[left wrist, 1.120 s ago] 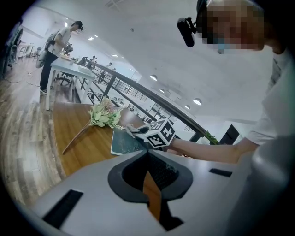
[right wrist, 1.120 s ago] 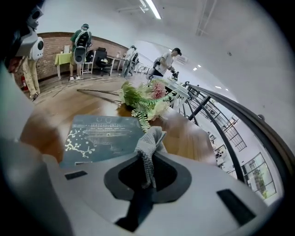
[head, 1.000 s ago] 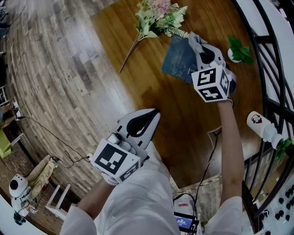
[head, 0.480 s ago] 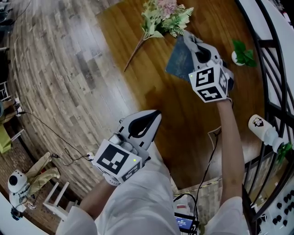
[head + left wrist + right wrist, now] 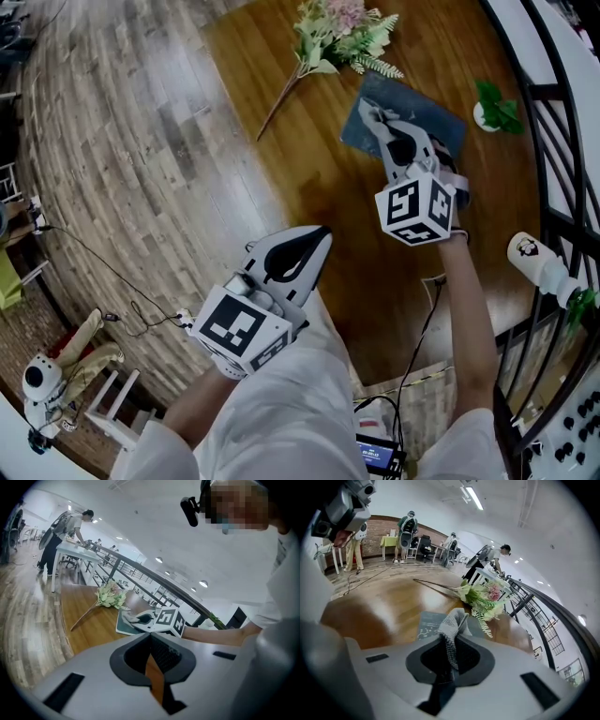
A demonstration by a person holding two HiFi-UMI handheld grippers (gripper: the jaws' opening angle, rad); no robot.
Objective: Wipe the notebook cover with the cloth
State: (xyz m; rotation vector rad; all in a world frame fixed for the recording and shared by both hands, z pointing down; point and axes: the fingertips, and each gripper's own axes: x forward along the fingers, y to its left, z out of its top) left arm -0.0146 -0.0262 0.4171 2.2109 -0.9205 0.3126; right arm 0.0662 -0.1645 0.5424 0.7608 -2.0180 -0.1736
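We are mid-wipe: our right gripper (image 5: 380, 120), clamped on the grey knitted cloth (image 5: 451, 626), rests it on the dark blue notebook (image 5: 424, 116) lying on the brown wooden table (image 5: 309, 178). Next, we judge, comes a sweep across the cover. Our left gripper (image 5: 314, 236) hangs apart, jaws together.

R tool (image 5: 378, 124) w/ cloth (image 5: 367, 110) on notebook (image 5: 433, 118) | L tool (image 5: 312, 236) by lap — well apart | flowers (image 5: 342, 28) nr notebook

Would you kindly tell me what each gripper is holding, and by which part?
The right gripper pinches the grey cloth by a bunched fold, its free end over the notebook. The left gripper is shut on nothing.
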